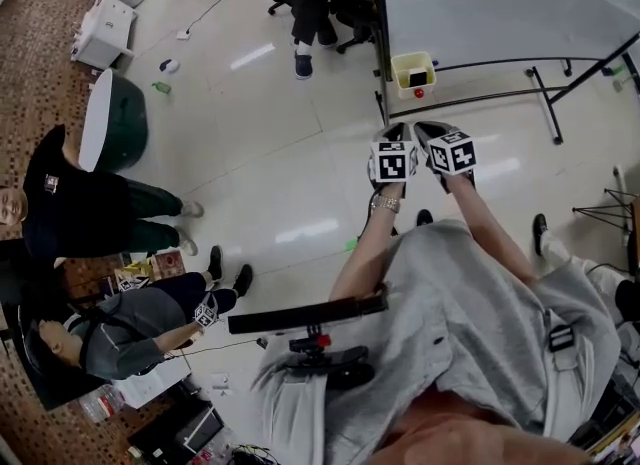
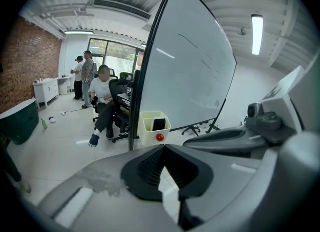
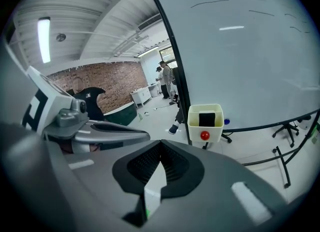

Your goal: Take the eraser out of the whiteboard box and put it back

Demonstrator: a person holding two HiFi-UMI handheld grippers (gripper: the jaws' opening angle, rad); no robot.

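In a tiled office, a person in a grey top stands facing a large whiteboard (image 1: 480,3) on a wheeled black frame and holds out a handheld gripper in each hand. The two are side by side and angled downward. The left gripper (image 2: 162,148) has its jaws pressed together with nothing between the ribbed black pads. The right gripper (image 3: 161,143) is likewise clamped closed and empty.

The black eraser (image 3: 207,119) stands upright inside the cream whiteboard box (image 3: 214,132), which hangs at the board's lower corner beside the black upright of the frame. A small round red piece (image 3: 204,135) sits on the box's front wall. Both grippers point toward the box but are well apart from it, with bare floor between.

Behind the board's edge, a person in a white top (image 2: 103,96) sits on an office chair. Two more people (image 2: 84,74) stand by the windows at the far end. To the holder's left, a person in a black shirt (image 1: 70,208) is near a dark green tub (image 1: 118,118), and a brick wall (image 3: 100,76) runs along that side.
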